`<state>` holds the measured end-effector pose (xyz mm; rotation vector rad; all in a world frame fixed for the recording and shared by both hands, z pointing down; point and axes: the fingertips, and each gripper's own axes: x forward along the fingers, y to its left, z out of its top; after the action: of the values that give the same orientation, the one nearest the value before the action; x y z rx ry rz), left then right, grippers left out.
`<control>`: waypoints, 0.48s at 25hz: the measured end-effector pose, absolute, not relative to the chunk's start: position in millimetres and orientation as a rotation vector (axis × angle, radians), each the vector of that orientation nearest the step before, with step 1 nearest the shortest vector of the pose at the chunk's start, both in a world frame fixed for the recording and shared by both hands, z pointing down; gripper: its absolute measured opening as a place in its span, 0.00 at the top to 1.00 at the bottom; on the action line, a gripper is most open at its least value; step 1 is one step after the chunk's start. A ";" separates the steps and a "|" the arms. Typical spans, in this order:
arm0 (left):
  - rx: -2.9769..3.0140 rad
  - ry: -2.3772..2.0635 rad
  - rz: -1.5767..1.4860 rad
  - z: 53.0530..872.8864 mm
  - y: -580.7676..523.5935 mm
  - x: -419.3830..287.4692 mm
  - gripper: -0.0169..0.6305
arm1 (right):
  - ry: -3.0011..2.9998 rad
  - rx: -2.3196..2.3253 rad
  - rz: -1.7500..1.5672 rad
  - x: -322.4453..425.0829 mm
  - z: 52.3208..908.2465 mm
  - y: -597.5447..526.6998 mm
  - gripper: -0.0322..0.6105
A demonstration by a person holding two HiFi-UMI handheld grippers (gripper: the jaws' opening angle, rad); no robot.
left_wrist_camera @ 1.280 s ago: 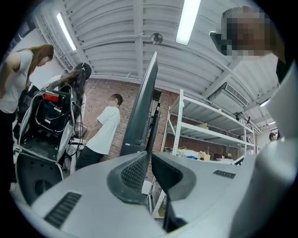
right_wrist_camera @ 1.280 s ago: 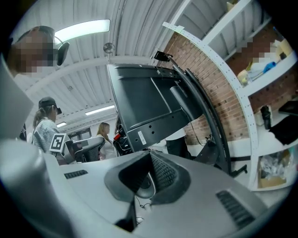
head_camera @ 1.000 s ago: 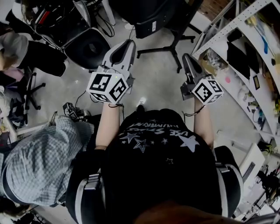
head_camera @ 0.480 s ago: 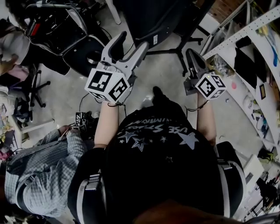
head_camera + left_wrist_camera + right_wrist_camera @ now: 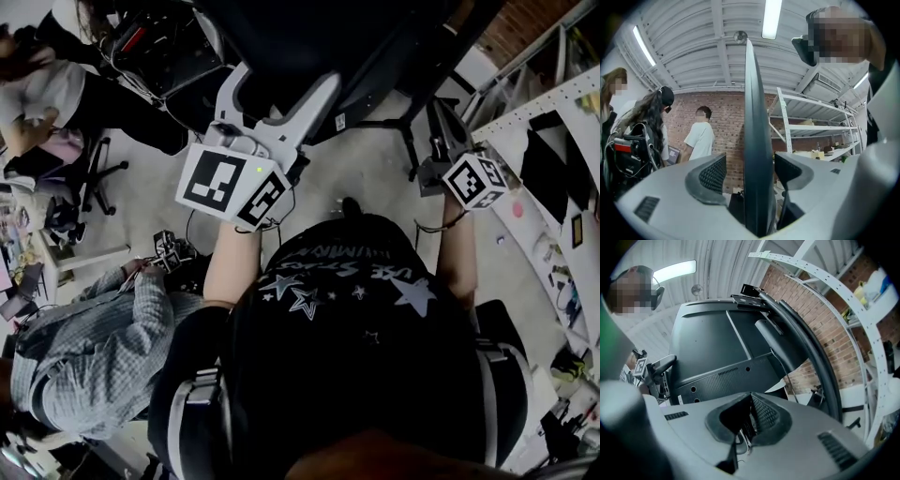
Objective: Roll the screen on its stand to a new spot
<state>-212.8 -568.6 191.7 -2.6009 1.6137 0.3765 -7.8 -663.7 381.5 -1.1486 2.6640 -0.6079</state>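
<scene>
The big dark screen [image 5: 309, 37] on its wheeled stand fills the top of the head view. In the left gripper view I see it edge-on [image 5: 757, 140], upright between my left gripper's [image 5: 749, 164] jaws. Those jaws are opening, with a gap on each side of the edge, so the pads do not press. In the head view my left gripper [image 5: 281, 80] reaches up at the screen's lower edge. My right gripper [image 5: 441, 112] is held near the right edge, shut with nothing in it [image 5: 750, 416]. Its view shows the screen's back [image 5: 717, 348] and the stand's curved post [image 5: 806, 348].
A person in a checked shirt [image 5: 84, 347] crouches at my left, close by. Another person [image 5: 56, 94] and a chair [image 5: 159, 47] are at the far left. White shelving [image 5: 553, 141] runs along the right. A person in a white T-shirt [image 5: 701, 140] stands by the brick wall.
My left gripper's jaws went from shut to wide apart and now straddle the screen's edge. Both grippers moved up to the screen, which now covers more of the head view.
</scene>
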 end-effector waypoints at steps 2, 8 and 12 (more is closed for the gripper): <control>-2.633 1.624 0.363 192.3 -578.5 -203.8 0.46 | 2.665 -1.148 -0.614 -0.3 385.5 -672.4 0.94; -2.671 1.584 0.330 186.8 -576.9 -208.8 0.58 | 2.679 -1.128 -0.599 -20.3 377.4 -679.6 0.94; -2.655 1.583 0.328 187.3 -578.6 -201.8 0.64 | 2.679 -1.117 -0.596 -22.1 376.3 -682.8 0.94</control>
<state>-201.8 -578.6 187.3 -2.6552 1.5831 0.3281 -22.1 -682.8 376.3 -1.1175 2.6793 -0.5957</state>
